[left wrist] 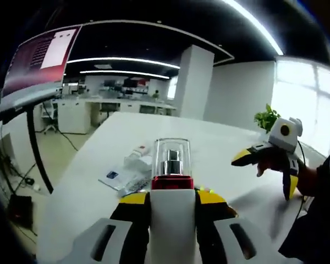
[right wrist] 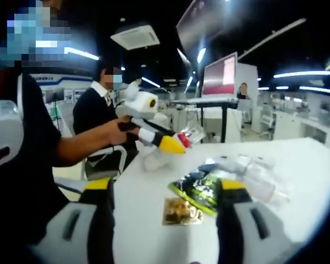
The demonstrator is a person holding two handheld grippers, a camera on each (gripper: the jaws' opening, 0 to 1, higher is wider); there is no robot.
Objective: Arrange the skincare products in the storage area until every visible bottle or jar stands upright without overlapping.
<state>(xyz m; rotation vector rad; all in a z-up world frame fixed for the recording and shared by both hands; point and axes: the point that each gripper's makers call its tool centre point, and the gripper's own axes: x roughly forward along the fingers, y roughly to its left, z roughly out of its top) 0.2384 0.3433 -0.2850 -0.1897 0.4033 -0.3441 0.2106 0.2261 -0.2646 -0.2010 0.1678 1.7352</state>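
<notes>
the bottle is white with a red band and a clear cap over a silver top. the left gripper holding it has black jaws tipped in yellow on a white body. the right gripper is white with yellow-tipped black jaws too. the bench is white. on it lie a green and black sachet, a gold packet and a white leaflet with a blue mark.

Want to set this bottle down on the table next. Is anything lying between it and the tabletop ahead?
Yes. The left gripper holds the clear-capped bottle; white packets lie on the table just beyond it.
</notes>
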